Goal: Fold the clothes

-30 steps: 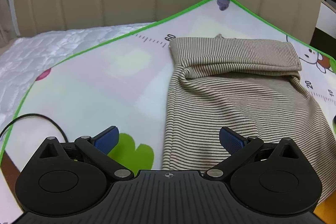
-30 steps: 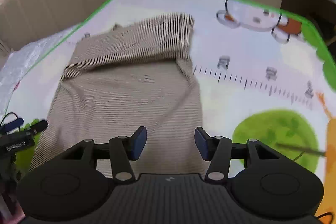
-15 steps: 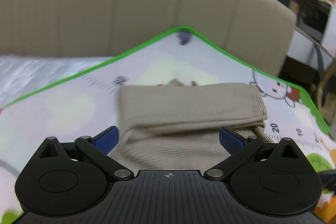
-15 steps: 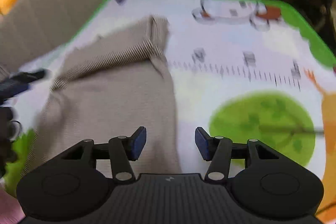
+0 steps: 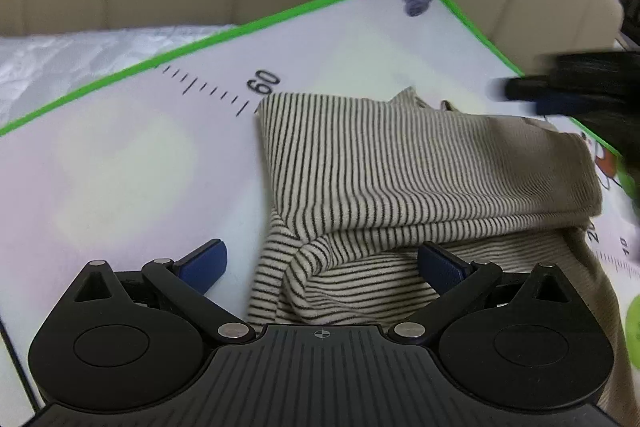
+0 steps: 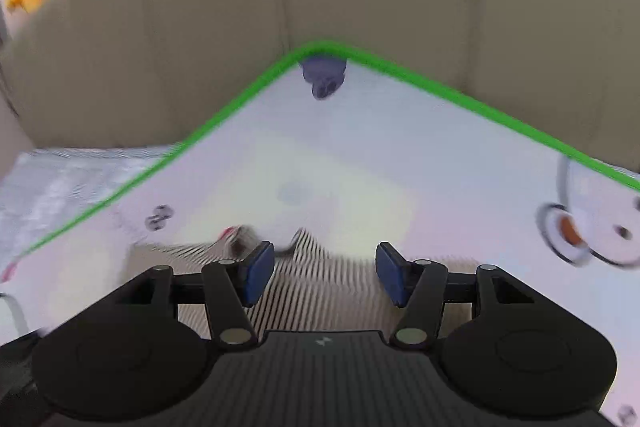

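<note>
Having swung up from the lower hem, both grippers now reach the striped shirt's (image 5: 420,179) folded top at frame centre, left gripper (image 5: 320,263) spread empty, right gripper (image 6: 325,273) empty and opening, suggesting the next fold.

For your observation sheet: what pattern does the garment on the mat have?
Thin dark stripes on beige; the garment shows best in the left wrist view.

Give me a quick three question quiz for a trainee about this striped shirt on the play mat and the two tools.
1. True or false: the left tool is clamped on the striped shirt.
2. What colour is the mat's border?
A red
B green
C blue
3. Which number is printed beside the shirt's far left corner?

Key: 1 false, both tools are open and the right tool's jaws are opening; 2 B; 3 sixty.
</note>
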